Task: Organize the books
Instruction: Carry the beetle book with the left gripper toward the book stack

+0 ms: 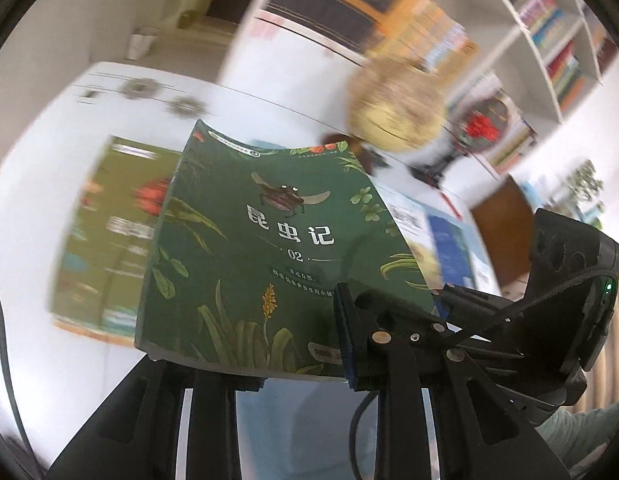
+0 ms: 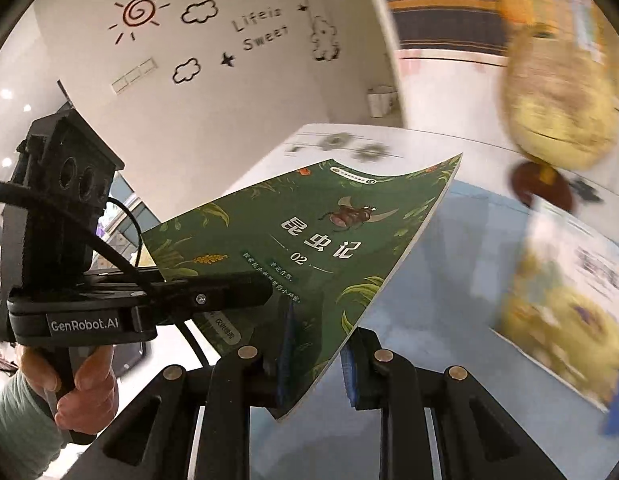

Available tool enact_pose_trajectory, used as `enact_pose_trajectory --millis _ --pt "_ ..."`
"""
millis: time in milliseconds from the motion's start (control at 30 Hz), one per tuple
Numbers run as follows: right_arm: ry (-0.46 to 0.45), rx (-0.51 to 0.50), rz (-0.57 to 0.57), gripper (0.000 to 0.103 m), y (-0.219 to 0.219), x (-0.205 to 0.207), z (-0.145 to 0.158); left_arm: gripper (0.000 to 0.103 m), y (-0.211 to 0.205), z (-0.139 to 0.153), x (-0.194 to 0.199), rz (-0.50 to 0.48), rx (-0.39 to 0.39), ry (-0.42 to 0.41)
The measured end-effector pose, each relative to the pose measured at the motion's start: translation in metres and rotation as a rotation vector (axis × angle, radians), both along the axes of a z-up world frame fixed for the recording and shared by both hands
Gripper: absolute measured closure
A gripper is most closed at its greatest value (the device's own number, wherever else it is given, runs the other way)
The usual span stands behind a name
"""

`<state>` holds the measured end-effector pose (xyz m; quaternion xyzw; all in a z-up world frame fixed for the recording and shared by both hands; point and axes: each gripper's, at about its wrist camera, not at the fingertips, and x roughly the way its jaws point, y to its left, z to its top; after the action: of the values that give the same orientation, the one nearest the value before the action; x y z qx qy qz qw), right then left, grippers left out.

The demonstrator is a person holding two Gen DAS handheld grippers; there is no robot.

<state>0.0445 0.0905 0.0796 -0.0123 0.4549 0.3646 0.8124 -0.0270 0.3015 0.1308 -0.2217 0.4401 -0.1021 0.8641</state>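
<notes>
Both grippers clamp one green insect book point(image 2: 329, 248) above the white tabletop point(image 1: 49, 160): right gripper point(image 2: 315, 354) at its lower corner, left gripper point(image 2: 245, 288) beside it.

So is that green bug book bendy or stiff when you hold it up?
Probably bendy: the green book is thin, and its cover curves in the air. It looks light, since the left tool and the right tool lift it by pinching only its near edge. The glossy cover might be a bit slippery.

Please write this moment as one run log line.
held: green paperback insect book | left gripper: shut on book | right gripper: shut on book | book: lifted above white table
</notes>
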Motion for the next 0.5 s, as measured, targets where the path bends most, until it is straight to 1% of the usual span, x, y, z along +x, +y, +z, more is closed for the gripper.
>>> enact_pose_trajectory --millis 67,200,300,500 --pt "0.008 0.002 0.004 0.082 0.024 0.011 -0.008 0.08 0.025 -0.007 0.006 0.024 0.01 0.005" --pt "0.028 -0.001 -0.002 0.081 0.059 0.028 -0.025 0.08 0.055 -0.021 0.016 0.047 0.004 0.016" --pt "0.042 -0.012 -0.008 0.081 0.072 0.036 -0.034 0.08 0.071 -0.032 0.022 0.051 -0.006 0.028" --pt "0.068 -0.022 -0.038 0.081 0.078 0.04 -0.048 0.08 0.084 -0.052 0.028 0.043 -0.049 0.053"
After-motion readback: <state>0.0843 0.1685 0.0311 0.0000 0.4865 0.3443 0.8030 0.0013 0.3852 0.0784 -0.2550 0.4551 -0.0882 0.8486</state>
